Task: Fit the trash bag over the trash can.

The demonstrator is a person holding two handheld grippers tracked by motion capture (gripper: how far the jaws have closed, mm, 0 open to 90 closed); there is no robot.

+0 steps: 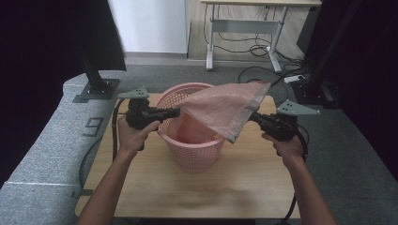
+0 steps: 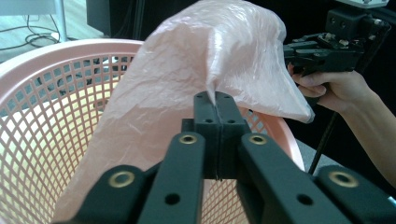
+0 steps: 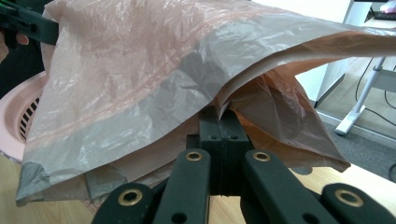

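Black tongs [image 2: 217,105] with brass-ringed screw holes, grey three-cornered plates, trailing black cables; bare forearms, no sleeves.

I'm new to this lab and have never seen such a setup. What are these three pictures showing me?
A person holds a hand-operated gripper in each hand. One camera looks down from above; the other two ride on the grippers, looking along their black fingers. On the wooden table stands a pink basket. The left gripper and the right gripper are each shut on a thin pink plastic bag, holding it spread over the basket's opening, partly hanging inside.
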